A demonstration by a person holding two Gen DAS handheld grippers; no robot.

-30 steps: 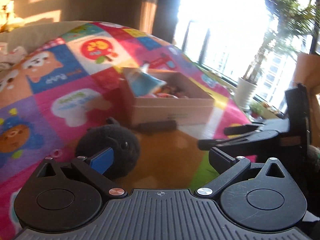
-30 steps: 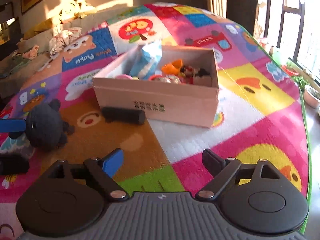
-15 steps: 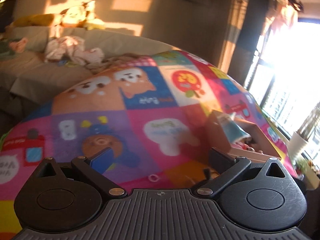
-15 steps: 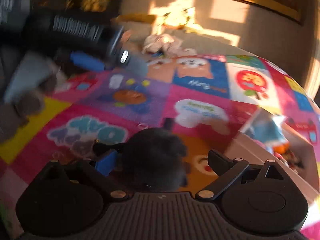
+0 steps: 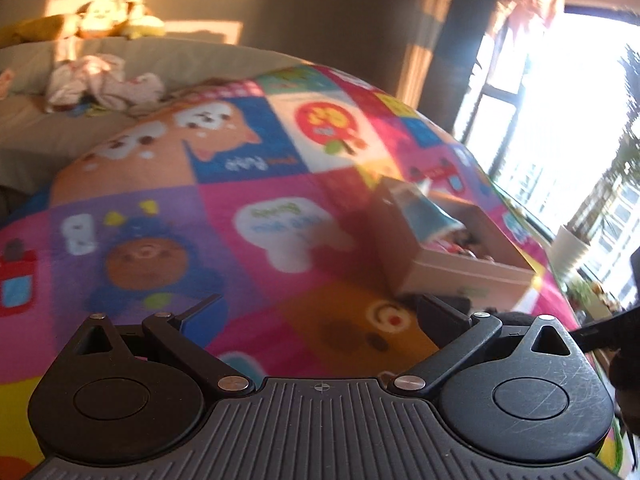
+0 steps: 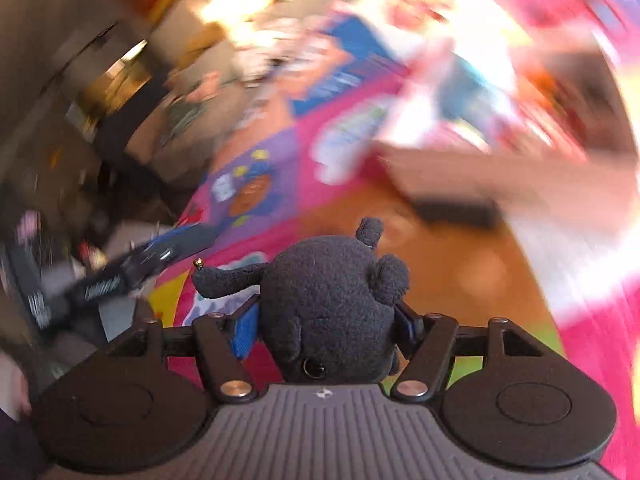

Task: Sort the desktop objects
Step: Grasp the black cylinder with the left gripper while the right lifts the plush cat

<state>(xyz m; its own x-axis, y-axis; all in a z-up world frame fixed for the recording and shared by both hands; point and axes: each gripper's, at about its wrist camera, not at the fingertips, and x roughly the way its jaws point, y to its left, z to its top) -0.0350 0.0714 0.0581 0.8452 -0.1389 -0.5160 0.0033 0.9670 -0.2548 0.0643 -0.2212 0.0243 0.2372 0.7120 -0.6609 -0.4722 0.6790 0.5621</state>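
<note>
A black plush toy (image 6: 332,300) sits between the fingers of my right gripper (image 6: 328,320), above a colourful play mat (image 6: 460,280). The jaws are closing, and both blue pads (image 6: 245,330) touch the toy's sides. The right wrist view is heavily blurred. A cardboard box (image 5: 460,272) holding a blue packet and small toys stands on the mat (image 5: 280,184) at the right in the left wrist view; it also shows as a smear, the box (image 6: 500,176). My left gripper (image 5: 320,308) is open over the mat with nothing between its fingers.
A black cylinder (image 6: 456,210) lies on the mat against the box's near wall. A grey sofa (image 5: 120,92) with clothes and stuffed toys runs behind the mat. Bright windows and a potted plant (image 5: 572,248) are at the right. My left gripper (image 6: 140,264) shows blurred at the left.
The right gripper swung left from facing the box to the plush toy, and its jaws have come in around it. The left gripper turned away from the toy toward the open mat.
</note>
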